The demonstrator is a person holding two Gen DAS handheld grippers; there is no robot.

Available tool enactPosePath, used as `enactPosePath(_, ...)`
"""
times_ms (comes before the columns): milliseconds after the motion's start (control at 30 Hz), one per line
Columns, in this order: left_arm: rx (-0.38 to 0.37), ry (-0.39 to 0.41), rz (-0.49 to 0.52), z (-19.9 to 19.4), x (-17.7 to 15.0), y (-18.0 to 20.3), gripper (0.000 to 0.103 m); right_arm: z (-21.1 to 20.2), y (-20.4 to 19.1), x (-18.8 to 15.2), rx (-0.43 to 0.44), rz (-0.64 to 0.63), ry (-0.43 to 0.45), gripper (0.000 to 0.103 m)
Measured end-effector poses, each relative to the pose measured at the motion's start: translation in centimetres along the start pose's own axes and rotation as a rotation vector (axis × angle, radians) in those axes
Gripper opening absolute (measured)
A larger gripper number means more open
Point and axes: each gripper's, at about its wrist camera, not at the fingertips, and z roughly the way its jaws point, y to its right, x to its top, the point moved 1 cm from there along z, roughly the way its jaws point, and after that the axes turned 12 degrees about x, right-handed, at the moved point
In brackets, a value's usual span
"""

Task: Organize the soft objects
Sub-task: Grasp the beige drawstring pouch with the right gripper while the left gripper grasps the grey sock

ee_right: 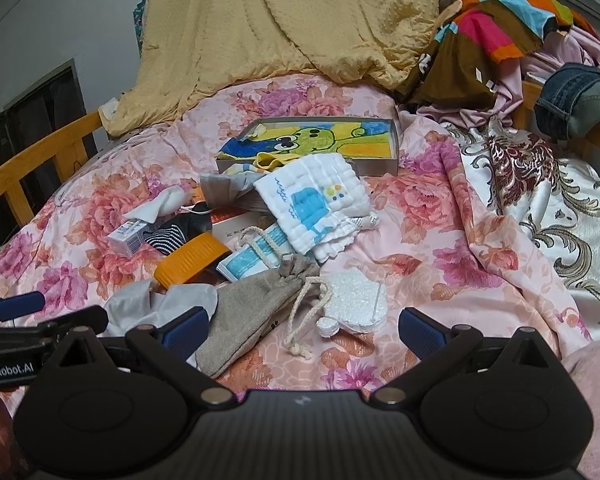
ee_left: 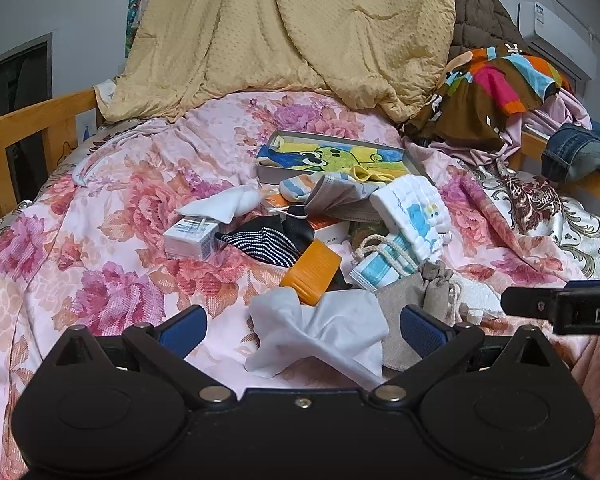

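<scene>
A pile of soft things lies on the floral bedspread (ee_left: 100,208). My left gripper (ee_left: 302,330) is open, its pads on either side of a crumpled white cloth (ee_left: 320,336). My right gripper (ee_right: 302,330) is open over a grey drawstring pouch (ee_right: 256,308) and a white foam piece (ee_right: 354,300). A white quilted cloth with blue print (ee_right: 314,200) lies further back, also in the left wrist view (ee_left: 414,210). A striped dark sock (ee_left: 266,242), a white sock (ee_left: 228,202) and a grey face mask (ee_left: 340,194) lie in the heap.
A grey box (ee_right: 374,168) with a cartoon towel stands behind the heap. An orange container (ee_left: 312,272), small cartons (ee_left: 190,238) and a tissue pack (ee_left: 380,268) lie among the cloths. A beige quilt (ee_left: 300,28) and clothes (ee_left: 496,84) are piled behind. Wooden rails (ee_left: 28,128) edge the bed.
</scene>
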Motion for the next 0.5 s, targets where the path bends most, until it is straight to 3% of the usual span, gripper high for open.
enactPosePath(167, -0.005, -0.026, 0.020, 1.1, -0.1, -0.2, 0.102, 0.4, 0.7, 0.9, 0.052, 0.002, 0.019, 0.103)
enactPosePath(367, -0.074, -0.113, 0.051, 3.8, -0.4, -0.9, 0.102, 2.5, -0.2, 2.4, 0.142, -0.173, -0.021, 0.103)
enactPosePath(500, -0.073, -0.125, 0.062, 5.2, -0.6, -1.3, 0.102, 4.3, -1.3, 2.5, 0.169, -0.296, -0.066, 0.103)
